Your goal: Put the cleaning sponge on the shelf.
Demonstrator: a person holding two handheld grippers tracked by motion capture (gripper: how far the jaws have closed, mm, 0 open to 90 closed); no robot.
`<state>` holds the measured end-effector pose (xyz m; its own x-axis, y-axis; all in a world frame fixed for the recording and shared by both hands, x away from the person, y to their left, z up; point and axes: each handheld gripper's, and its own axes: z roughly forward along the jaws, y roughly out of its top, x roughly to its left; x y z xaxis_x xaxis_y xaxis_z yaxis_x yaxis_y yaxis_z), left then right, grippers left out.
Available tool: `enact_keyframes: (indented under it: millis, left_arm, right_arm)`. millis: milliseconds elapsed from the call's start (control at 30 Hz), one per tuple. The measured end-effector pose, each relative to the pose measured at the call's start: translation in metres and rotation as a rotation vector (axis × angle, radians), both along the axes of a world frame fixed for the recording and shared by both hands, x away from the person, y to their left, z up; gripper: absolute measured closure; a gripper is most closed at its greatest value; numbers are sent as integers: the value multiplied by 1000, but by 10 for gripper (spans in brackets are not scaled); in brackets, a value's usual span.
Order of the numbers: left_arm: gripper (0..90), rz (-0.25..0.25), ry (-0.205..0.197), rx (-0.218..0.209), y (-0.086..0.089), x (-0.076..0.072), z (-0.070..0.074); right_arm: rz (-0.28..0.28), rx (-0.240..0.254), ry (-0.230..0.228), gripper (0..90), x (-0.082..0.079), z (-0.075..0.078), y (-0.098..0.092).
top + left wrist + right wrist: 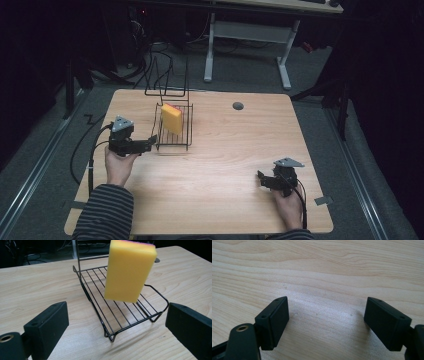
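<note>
A yellow sponge [172, 118] with a pink top layer stands on end in a black wire rack [175, 142] at the left middle of the wooden table. In the left gripper view the sponge [130, 270] tilts over the rack's [117, 317] flat grid, resting on one narrow end. My left gripper [152, 141] sits just left of the rack's near corner, pointing at it, jaws wide apart and empty [117, 312]. My right gripper [260, 178] rests near the table's front right, open [327, 307], with bare wood between its jaws.
The rack's tall wire back [167, 80] rises at its far end. A grey round cap [238, 105] is set in the table near the far edge. Beyond the table stand a white desk frame [250, 45] and floor cables [160, 60].
</note>
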<state>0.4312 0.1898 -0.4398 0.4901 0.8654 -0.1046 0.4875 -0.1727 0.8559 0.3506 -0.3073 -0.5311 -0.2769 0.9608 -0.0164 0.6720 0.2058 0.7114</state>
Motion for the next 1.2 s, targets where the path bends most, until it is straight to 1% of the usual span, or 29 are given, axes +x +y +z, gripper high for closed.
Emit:
enact_keyframes:
  millis: [100,233,367,800,833,1000,1200]
  left_arm:
    - [60,3,-5,-6,2,-4,-1]
    - [62,11,-2,-10,7,-10,-3]
    - [64,17,1,-2,12,-17,-5]
    - [72,42,10,-13,26,-34,-17]
    - [73,45,10,-16,27,-36,-18]
    - [76,52,25,-8,30,-43,-27]
    - [78,75,37,-9,35,-51,-39]
  right_arm:
    - [-1,1,1,203,0,0,0]
    - [0,0,0,203,0,0,0]
    - [0,0,0,203,0,0,0]
    - [0,0,0,203,0,0,0]
    - [0,0,0,203,0,0,0]
    - [0,0,0,203,0,0,0]
    - [0,0,0,203,0,0,0]
